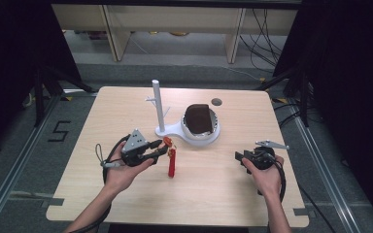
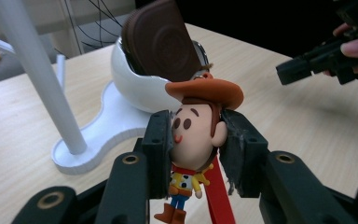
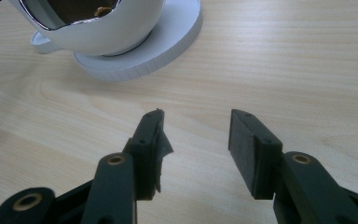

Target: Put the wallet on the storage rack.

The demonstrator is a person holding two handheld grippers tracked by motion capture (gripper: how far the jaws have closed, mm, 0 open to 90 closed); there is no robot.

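Pinching the cowboy figure (image 2: 196, 135) by its head, the left gripper (image 1: 161, 150) fingers are closed near the surface (image 1: 213, 189) middle; the right gripper (image 1: 239, 156) fingers stand apart, empty

three cameras, one table

the high view looks forward and down from the person's side, taking in the whole table (image 1: 209, 194) to its far edge. the left gripper view sits close behind its jaws, facing the white stand (image 2: 98, 135) and bowl (image 2: 130, 88). the right gripper view looks low across the wood at the same bowl (image 3: 121, 32). all three share that bowl (image 1: 201, 137).
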